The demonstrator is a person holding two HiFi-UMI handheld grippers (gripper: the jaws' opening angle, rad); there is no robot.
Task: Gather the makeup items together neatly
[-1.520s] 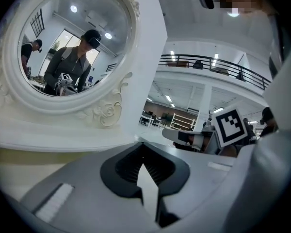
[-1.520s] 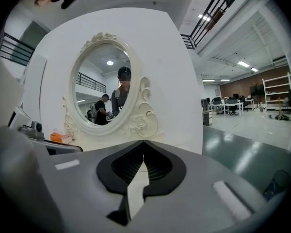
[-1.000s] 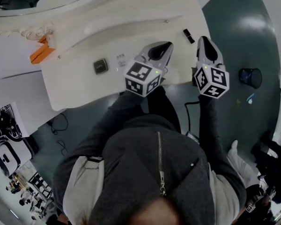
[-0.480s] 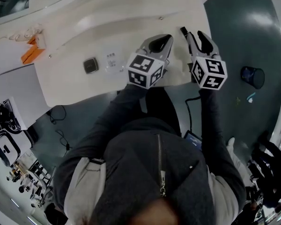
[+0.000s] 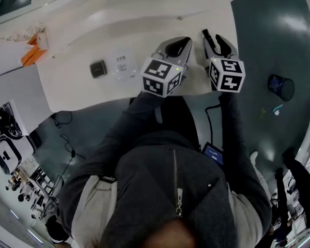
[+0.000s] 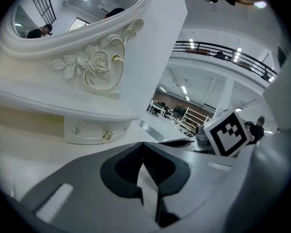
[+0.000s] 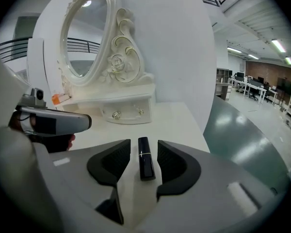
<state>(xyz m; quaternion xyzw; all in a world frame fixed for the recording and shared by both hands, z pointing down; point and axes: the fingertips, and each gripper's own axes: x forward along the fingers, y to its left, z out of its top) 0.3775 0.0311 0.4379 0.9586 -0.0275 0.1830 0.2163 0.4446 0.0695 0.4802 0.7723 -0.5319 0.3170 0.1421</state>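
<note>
White dressing table (image 5: pixel 144 30) fills the top of the head view, with dark green floor (image 5: pixel 268 30) open to its right and below its front edge. A black lipstick (image 7: pixel 145 165) lies flat on the tabletop near the table's right-hand edge, its length pointing away toward the small drawer (image 7: pixel 127 113) under the oval mirror (image 7: pixel 82 33).

The right gripper (image 7: pixel 143 149) straddles the lipstick. Its jaws have just been opening and now stand moderately apart, one pad on each side of the lipstick, with a sliver of white tabletop showing on both sides, so neither pad presses on it. Right of the lipstick only a narrow band of tabletop remains before the edge drops to the floor. Beyond the lipstick, bare surface runs up to the drawer.

Left of the lipstick the left gripper (image 6: pixel 144 152) sits low over the table, jaws drawn narrow and nearly together, nothing between them.

Further left of the lipstick, past the left gripper, lie a clear packet (image 5: pixel 125 66) and then a dark square compact (image 5: pixel 98 68), both set apart on open tabletop near the front edge. An orange box (image 5: pixel 30 53) sits furthest left of the lipstick. A dark bin (image 5: pixel 280 87) stands on the floor well to the lipstick's right.
</note>
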